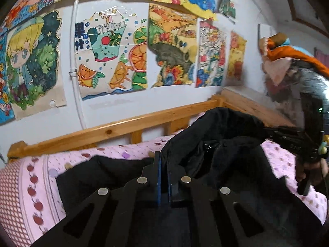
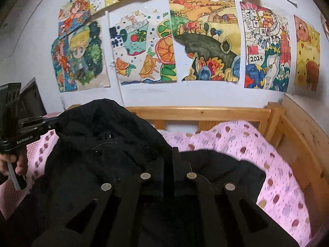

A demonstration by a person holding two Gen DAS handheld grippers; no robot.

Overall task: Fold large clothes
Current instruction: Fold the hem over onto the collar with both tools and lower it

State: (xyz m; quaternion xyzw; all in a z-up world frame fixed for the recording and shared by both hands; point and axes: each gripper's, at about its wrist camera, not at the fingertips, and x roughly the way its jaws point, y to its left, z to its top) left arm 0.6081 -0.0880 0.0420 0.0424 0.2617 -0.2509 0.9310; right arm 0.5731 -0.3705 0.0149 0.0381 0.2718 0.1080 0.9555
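A large black jacket [image 1: 226,144] with a zip and buttons lies bunched on the bed, its upper part pulled up between the two grippers. In the left wrist view my left gripper [image 1: 163,160] is shut, its blue pads pinching a fold of the black fabric. My right gripper [image 1: 265,128] reaches in from the right and is shut on the jacket's far edge. In the right wrist view my right gripper [image 2: 170,152] is shut on the jacket [image 2: 102,144]. My left gripper [image 2: 54,123] holds the raised left edge there.
The bed has a pink dotted sheet [image 1: 123,152] [image 2: 236,144] and a wooden rail [image 1: 123,125] [image 2: 195,113] along the wall and the right end. Children's drawings [image 2: 205,41] cover the wall. A person [image 1: 298,78] with an orange scarf stands at the right.
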